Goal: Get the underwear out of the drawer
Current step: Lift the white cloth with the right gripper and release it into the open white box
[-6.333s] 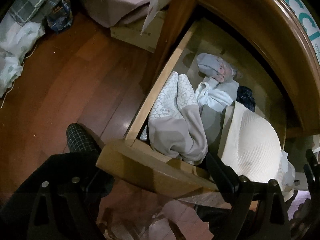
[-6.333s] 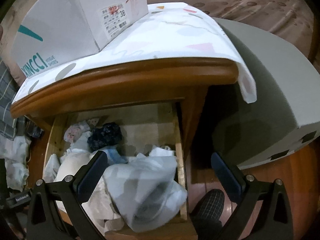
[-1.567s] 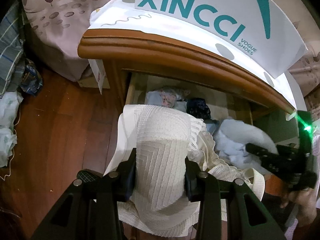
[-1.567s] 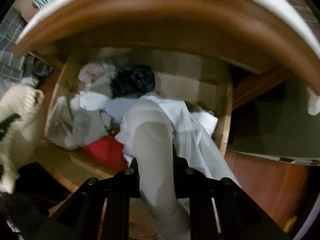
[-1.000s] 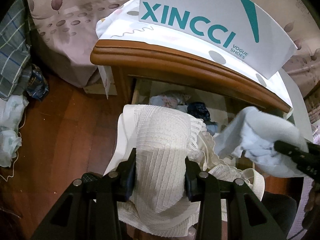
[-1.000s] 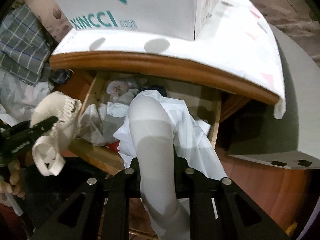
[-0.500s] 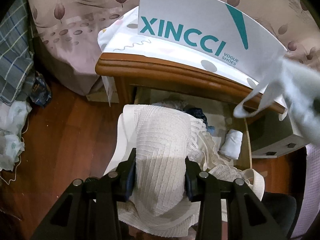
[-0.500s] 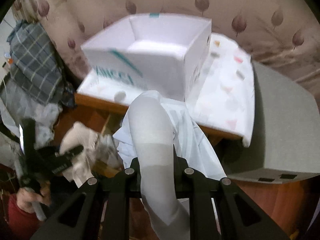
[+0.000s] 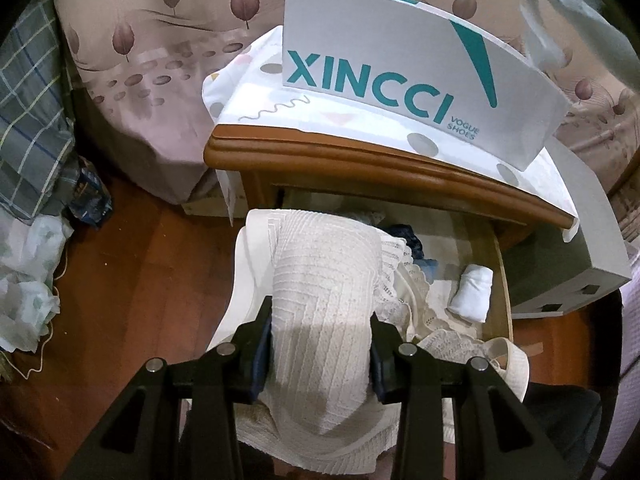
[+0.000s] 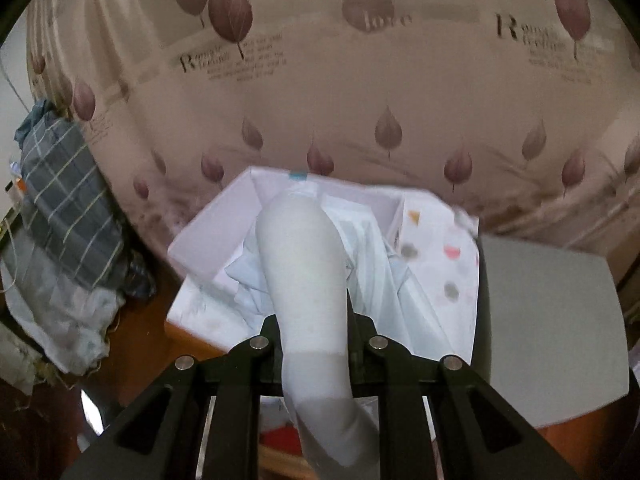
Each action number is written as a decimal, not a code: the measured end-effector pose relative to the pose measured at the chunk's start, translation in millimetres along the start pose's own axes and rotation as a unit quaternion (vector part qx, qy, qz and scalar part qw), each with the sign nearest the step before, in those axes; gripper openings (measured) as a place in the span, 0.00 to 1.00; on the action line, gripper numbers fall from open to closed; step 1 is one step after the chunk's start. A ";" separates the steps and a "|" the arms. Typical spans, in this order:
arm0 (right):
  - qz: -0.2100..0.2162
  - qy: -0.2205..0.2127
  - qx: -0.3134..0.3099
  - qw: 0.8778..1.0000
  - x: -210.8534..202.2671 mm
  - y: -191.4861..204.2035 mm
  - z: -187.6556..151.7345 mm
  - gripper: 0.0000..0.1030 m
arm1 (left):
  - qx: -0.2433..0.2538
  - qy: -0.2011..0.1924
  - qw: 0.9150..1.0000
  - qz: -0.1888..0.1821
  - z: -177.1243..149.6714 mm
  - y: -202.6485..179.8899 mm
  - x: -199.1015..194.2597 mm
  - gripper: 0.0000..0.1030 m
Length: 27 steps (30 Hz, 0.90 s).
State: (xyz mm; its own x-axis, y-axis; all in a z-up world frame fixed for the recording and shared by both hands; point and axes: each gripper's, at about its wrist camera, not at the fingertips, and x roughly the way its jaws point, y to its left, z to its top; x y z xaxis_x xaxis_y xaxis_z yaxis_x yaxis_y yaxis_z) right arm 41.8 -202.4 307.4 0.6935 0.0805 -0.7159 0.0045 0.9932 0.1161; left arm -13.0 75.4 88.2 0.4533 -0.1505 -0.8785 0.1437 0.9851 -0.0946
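Note:
My left gripper is shut on a cream ribbed undergarment with lace trim, held above the open drawer of a wooden nightstand. Part of the drawer is hidden behind the cloth; a rolled white piece and a dark piece lie inside. My right gripper is shut on a pale blue-white undergarment, high over the open white shoe box on the nightstand top. That pale garment also shows at the upper right of the left wrist view.
The white XINCCI shoe box stands on a patterned cloth over the nightstand. A leaf-print bedspread lies behind. A grey box sits to the right, and plaid fabric and white bags lie left on the wooden floor.
My right gripper has risen steeply with the pale garment, from drawer level to above the shoe box. The left gripper has stayed nearly still with the cream garment.

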 end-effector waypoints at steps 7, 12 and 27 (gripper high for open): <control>-0.011 0.008 -0.010 1.000 45.8 9.8 27.0 0.14 | 0.001 -0.002 1.000 0.001 0.5 3.7 -4.4 0.38; -0.011 0.031 -0.022 0.999 88.4 14.6 30.2 0.14 | -0.007 -0.007 1.000 0.000 3.4 10.5 -10.4 0.38; 0.000 0.103 -0.030 0.994 177.8 10.5 2.6 0.20 | -0.020 -0.009 1.000 -0.006 12.2 14.9 -14.5 0.38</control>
State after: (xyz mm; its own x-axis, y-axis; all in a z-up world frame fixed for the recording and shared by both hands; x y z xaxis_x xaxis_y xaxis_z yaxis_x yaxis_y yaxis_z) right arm 167.0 -177.9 183.1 0.5308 0.0900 -0.8427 -0.0427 0.9959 0.0795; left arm -6.7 91.3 105.3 0.4683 -0.1640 -0.8682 0.1148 0.9856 -0.1242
